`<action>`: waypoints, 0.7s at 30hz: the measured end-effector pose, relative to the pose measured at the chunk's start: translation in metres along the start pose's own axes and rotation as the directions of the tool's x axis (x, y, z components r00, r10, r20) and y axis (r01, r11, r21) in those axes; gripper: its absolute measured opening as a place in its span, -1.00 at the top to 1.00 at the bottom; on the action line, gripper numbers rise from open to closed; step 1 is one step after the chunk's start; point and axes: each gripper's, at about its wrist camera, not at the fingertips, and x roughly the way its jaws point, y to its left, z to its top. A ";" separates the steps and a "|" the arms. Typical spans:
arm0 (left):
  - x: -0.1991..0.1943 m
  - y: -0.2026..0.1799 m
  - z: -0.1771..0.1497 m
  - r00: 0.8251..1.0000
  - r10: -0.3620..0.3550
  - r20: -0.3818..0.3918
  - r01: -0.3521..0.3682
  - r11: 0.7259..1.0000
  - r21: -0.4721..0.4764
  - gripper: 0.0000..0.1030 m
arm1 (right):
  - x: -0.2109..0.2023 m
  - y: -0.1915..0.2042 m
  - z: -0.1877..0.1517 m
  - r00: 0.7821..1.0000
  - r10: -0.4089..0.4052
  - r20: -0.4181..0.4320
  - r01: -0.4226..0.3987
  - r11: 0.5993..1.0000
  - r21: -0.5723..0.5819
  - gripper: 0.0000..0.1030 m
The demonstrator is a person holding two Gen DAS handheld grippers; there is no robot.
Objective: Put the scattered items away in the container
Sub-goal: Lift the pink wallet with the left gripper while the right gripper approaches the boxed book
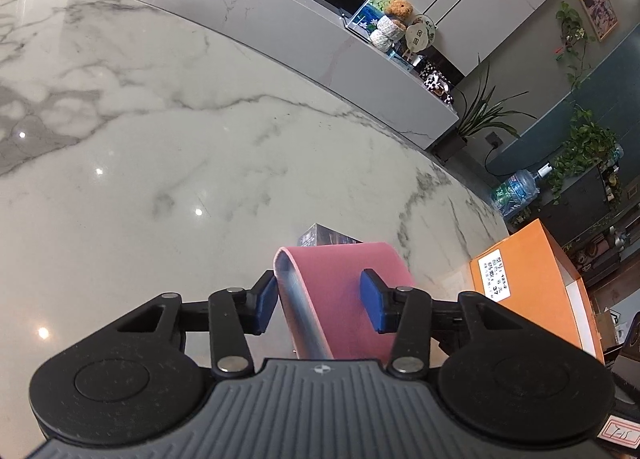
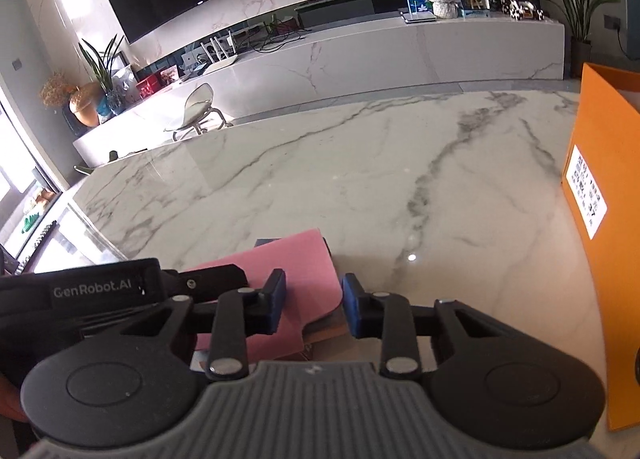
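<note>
A pink folded sheet-like item (image 1: 340, 291) stands up between the blue pads of my left gripper (image 1: 320, 301). The jaws are wide around it and I cannot see them pressing on it. A dark printed box (image 1: 324, 237) lies on the marble table just beyond it. The orange container box (image 1: 532, 283) stands to the right, at the table's edge. In the right wrist view the same pink item (image 2: 296, 279) lies over a dark flat item, with the left gripper's black body at its left. My right gripper (image 2: 314, 305) is open beside the pink item's right edge. The orange box (image 2: 608, 219) stands at the far right.
The white marble table (image 1: 160, 139) stretches out ahead in both views. Beyond its far edge are a long low cabinet (image 2: 400, 47) with ornaments, a chair (image 2: 198, 107), a wall television and potted plants.
</note>
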 end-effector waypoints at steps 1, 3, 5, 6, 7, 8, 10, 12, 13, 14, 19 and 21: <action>-0.003 -0.001 0.000 1.000 0.011 0.004 -0.012 1.000 0.005 0.03 | -0.001 0.001 0.000 1.000 0.004 -0.004 -0.004 1.000 0.002 0.40; -0.011 0.001 0.001 0.999 0.032 0.001 -0.032 0.999 0.006 0.04 | -0.005 0.003 -0.001 1.000 0.017 -0.012 -0.017 1.000 0.006 0.55; -0.022 0.006 0.000 0.999 0.054 0.004 -0.054 0.999 -0.003 0.06 | -0.008 0.007 -0.003 0.999 0.034 -0.022 -0.034 0.999 0.008 0.59; -0.028 0.008 -0.001 0.998 0.065 0.006 -0.065 0.998 -0.007 0.07 | -0.009 0.009 -0.004 0.999 0.045 -0.029 -0.045 0.999 0.010 0.59; -0.034 0.011 -0.002 0.997 0.075 0.012 -0.075 0.997 -0.015 0.08 | -0.010 0.012 -0.005 0.998 0.054 -0.033 -0.054 0.999 0.008 0.60; -0.041 0.015 -0.004 0.996 0.088 0.018 -0.088 0.996 -0.025 0.09 | -0.010 0.018 -0.007 0.997 0.063 -0.036 -0.063 0.998 -0.001 0.60; -0.054 0.023 -0.008 0.993 0.116 0.031 -0.114 0.992 -0.046 0.09 | -0.011 0.031 -0.012 0.995 0.084 -0.044 -0.085 0.996 -0.028 0.60; -0.065 0.032 -0.012 0.989 0.140 0.042 -0.137 0.989 -0.062 0.09 | -0.012 0.045 -0.017 0.993 0.105 -0.054 -0.108 0.993 -0.053 0.60; -0.069 0.037 -0.013 0.987 0.156 0.045 -0.152 0.986 -0.070 0.09 | -0.012 0.051 -0.020 0.992 0.114 -0.060 -0.117 0.991 -0.066 0.60; -0.071 0.042 -0.015 0.984 0.172 0.043 -0.168 0.982 -0.084 0.09 | -0.010 0.056 -0.022 0.990 0.121 -0.071 -0.126 0.989 -0.075 0.63; -0.076 0.065 -0.023 0.980 0.197 0.005 -0.193 0.966 -0.170 0.10 | 0.003 0.073 -0.037 0.984 0.120 -0.129 -0.136 0.983 -0.126 0.81; -0.077 0.065 -0.025 0.979 0.204 0.002 -0.201 0.966 -0.164 0.07 | 0.003 0.077 -0.040 0.986 0.108 -0.131 -0.127 0.980 -0.153 0.81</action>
